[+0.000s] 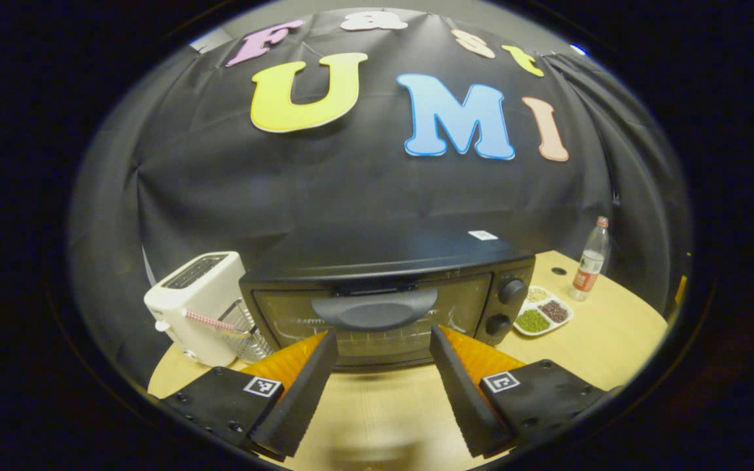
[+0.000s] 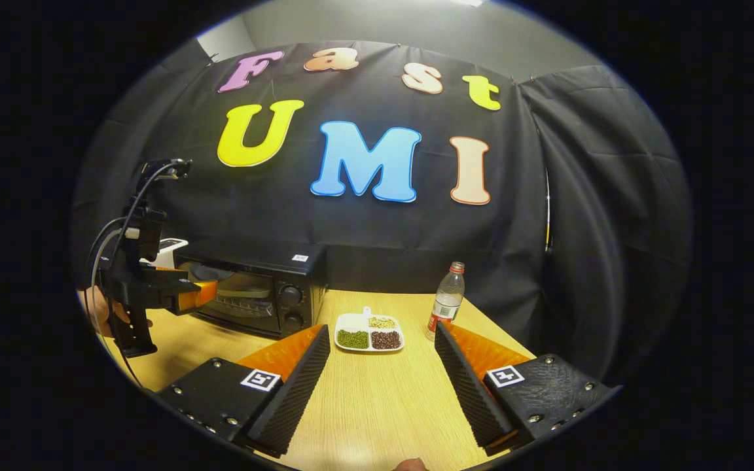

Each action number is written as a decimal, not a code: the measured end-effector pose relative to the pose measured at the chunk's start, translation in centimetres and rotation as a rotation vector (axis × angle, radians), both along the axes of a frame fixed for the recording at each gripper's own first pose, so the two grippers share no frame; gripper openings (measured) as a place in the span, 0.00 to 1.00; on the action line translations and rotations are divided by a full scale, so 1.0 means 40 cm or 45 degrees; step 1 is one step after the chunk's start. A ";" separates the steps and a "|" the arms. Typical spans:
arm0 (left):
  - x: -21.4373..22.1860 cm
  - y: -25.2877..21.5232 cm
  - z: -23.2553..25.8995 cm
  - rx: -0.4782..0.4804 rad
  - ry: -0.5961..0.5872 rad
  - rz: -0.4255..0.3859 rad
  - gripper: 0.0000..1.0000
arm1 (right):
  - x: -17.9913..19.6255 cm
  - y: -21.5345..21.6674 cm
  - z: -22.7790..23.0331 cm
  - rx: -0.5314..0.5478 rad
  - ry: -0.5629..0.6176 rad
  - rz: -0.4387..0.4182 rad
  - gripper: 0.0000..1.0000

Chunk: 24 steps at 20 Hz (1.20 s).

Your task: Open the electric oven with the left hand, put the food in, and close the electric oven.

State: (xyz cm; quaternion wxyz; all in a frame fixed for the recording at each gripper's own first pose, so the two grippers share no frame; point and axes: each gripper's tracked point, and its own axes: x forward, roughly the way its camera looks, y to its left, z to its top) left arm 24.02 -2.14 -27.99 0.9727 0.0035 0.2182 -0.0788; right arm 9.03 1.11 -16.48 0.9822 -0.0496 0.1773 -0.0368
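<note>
1. Both sets of jaws stand wide apart and hold nothing: the left gripper [image 1: 383,340] frames the oven front between its fingers, and the right gripper [image 2: 383,353] hangs over the table [image 2: 377,405] with the food dish beyond it.
2. In the right gripper view, the left gripper [image 2: 210,288] sits just at the door's upper edge; whether it touches the handle cannot be told.
3. The electric oven [image 1: 390,294] stands at the back of the table, door shut, with the toaster [image 1: 197,307] close on one side and its two knobs [image 1: 511,291] on the other.
4. The door handle [image 1: 377,309] is a broad, rigid bar across the top of the glass door. It looks smooth, so a grip around its middle is likely safest against slipping, and the door will probably swing down on a bottom hinge with some stiffness.
5. The food dish [image 2: 369,339] is a shallow, three-part tray of loose beans or grains, just beside the oven and near the bottle [image 2: 446,301]. It appears light but easily spilled; taking it by the rim or its small tab and keeping it level seems wise.
6. Opening the door is not yet done.
</note>
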 end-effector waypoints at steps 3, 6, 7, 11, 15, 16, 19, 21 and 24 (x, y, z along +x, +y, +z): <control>-0.016 -0.014 0.084 -0.025 -0.088 0.001 0.91 | 0.003 0.001 0.021 0.027 -0.014 0.019 0.99; -0.056 -0.017 0.202 -0.034 -0.199 0.026 0.96 | 0.014 -0.001 0.083 0.054 -0.062 0.055 0.99; -0.074 -0.019 0.246 -0.042 -0.231 0.037 0.95 | 0.012 -0.005 0.095 0.067 -0.072 0.073 0.99; -0.165 -0.020 0.391 -0.082 -0.324 0.119 0.96 | -0.035 -0.044 0.159 0.127 -0.106 0.153 0.99; -0.293 -0.025 0.487 -0.080 -0.376 0.191 1.00 | -0.102 -0.089 0.215 0.179 -0.149 0.237 0.99; -0.328 -0.030 0.497 -0.076 -0.384 0.206 1.00 | -0.118 -0.105 0.234 0.180 -0.170 0.242 0.99; -0.438 -0.027 0.542 -0.034 -0.415 0.245 1.00 | -0.166 -0.137 0.268 0.220 -0.207 0.274 0.99; -0.507 -0.034 0.560 -0.021 -0.428 0.255 1.00 | -0.199 -0.167 0.276 0.226 -0.203 0.270 0.99; -0.593 -0.019 0.579 0.013 -0.426 0.272 1.00 | -0.244 -0.194 0.282 0.226 -0.197 0.258 0.99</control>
